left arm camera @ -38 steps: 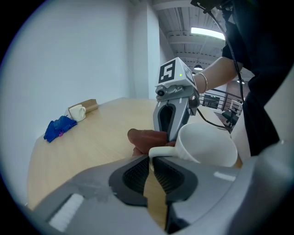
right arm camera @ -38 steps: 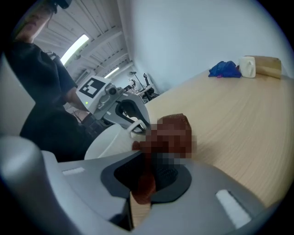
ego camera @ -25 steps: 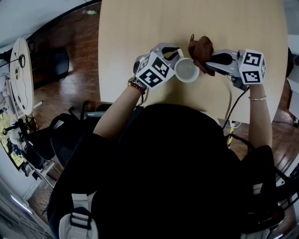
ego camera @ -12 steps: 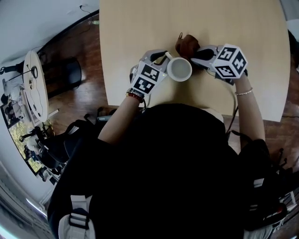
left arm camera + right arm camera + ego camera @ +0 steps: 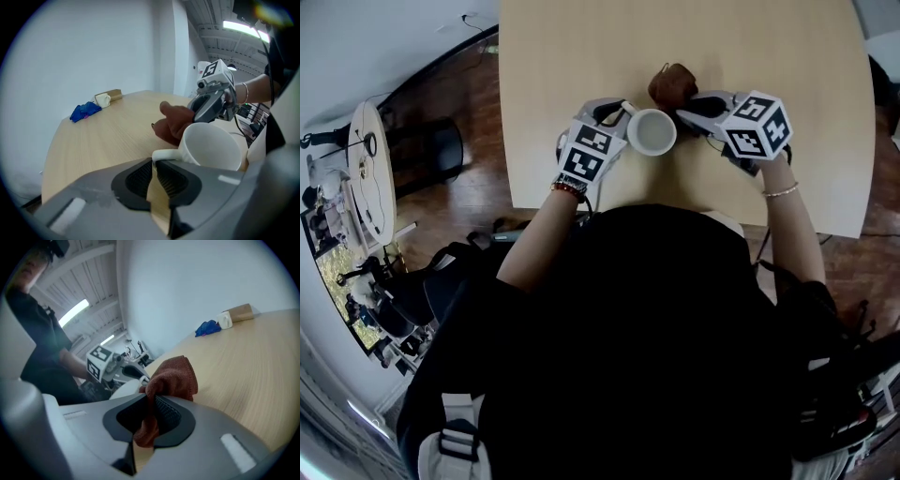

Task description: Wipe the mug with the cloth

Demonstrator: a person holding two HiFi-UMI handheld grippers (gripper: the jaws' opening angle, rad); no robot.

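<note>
White empty mug (image 5: pixel 652 132) gripped by handle in left tongs (image 5: pixel 153 165); right tongs (image 5: pixel 151 411) pinch cloth (image 5: pixel 171 376).

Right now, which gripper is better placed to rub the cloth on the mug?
Right. The right gripper is shut on the brown cloth beside the white mug; the left gripper is shut on the mug's handle, holding it.

Black top (image 5: pixel 656 319), bracelets (image 5: pixel 571 188) (image 5: pixel 781 190), grey tools (image 5: pixel 617 111) (image 5: pixel 688 110) with black-and-white marker cubes (image 5: pixel 586 155) (image 5: pixel 757 125).

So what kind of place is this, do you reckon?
Probably an office or lab workroom rather than a home: a large pale wooden table, black office chairs on a wood floor, and strip lights under an exposed ceiling.
</note>
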